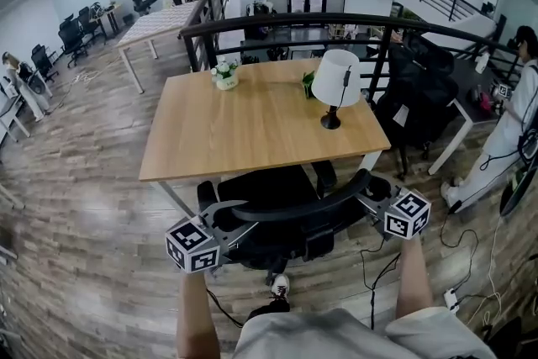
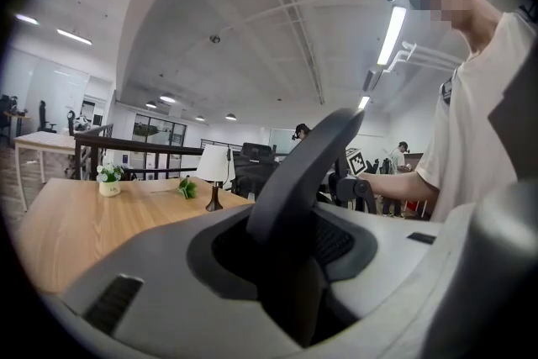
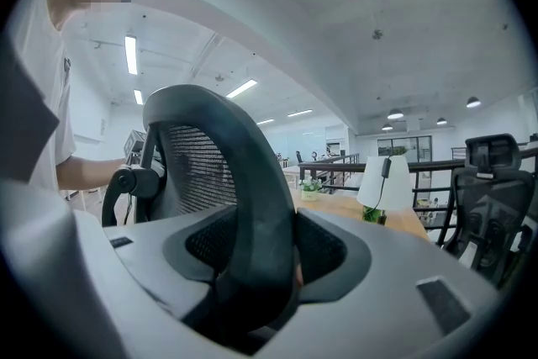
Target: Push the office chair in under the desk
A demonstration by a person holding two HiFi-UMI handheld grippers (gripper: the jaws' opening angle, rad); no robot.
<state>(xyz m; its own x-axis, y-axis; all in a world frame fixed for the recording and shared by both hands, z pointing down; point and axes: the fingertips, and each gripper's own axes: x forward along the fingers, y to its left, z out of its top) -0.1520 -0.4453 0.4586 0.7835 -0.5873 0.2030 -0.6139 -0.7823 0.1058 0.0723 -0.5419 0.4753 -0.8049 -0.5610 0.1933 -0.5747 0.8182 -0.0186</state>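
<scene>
The black office chair (image 1: 290, 219) stands at the near edge of the wooden desk (image 1: 244, 130), its seat partly under the top. Its curved backrest rim (image 1: 311, 202) faces me. My left gripper (image 1: 224, 228) is shut on the rim's left end, and in the left gripper view the rim (image 2: 296, 172) fills the gap of that gripper (image 2: 286, 269). My right gripper (image 1: 371, 196) is shut on the rim's right end. In the right gripper view the rim (image 3: 252, 189) and mesh sit between the jaws of that gripper (image 3: 256, 273).
On the desk stand a white lamp (image 1: 334, 84), a small flower pot (image 1: 225, 76) and a green sprig (image 1: 308, 85). A black railing (image 1: 277, 19) runs behind the desk. Another black chair (image 1: 420, 97) and a person (image 1: 508, 126) are at the right. Cables (image 1: 378, 269) lie on the floor.
</scene>
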